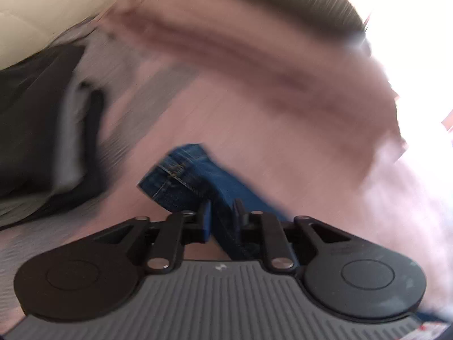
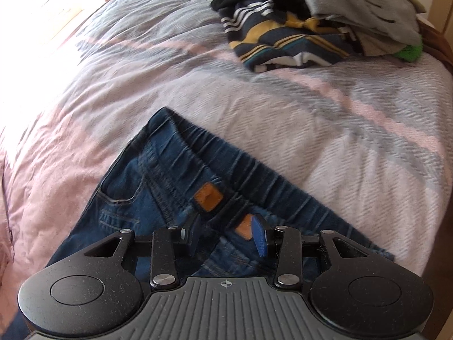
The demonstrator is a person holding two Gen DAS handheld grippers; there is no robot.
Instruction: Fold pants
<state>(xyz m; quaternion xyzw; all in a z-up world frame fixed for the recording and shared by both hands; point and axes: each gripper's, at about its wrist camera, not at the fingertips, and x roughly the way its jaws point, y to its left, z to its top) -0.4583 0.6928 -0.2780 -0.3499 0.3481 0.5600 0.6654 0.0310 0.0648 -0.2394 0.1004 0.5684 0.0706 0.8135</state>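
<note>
Your left tongs (image 1: 222, 215) point steeply down at the bed and are clenched on a folded strip of the blue jeans (image 1: 195, 178); the denim runs between the two fingers, and its stitched hem end sticks out just beyond the tips, above the pink blanket (image 1: 269, 130). Everything around that view is smeared with blur; a dark shape lies at the far left, too blurred to name.

Your right tongs (image 2: 228, 233) also tilt steeply down, over the waist end of the jeans (image 2: 158, 170). Their fingers stand roughly half apart, with the blue pads (image 2: 259, 236) either side of a denim ridge near two tan leather patches (image 2: 208, 197). You cannot tell from this view whether the pads actually press the cloth.

The jeans lie flat on the pink and grey blanket (image 2: 325, 119), gathered elastic waistband toward the upper right, a back pocket toward the left. Well apart from them, at the far right of the bed, sits a pile of clothes (image 2: 311, 25): a striped navy-and-yellow garment beneath grey fabric, with a bit of green at its edge.
</note>
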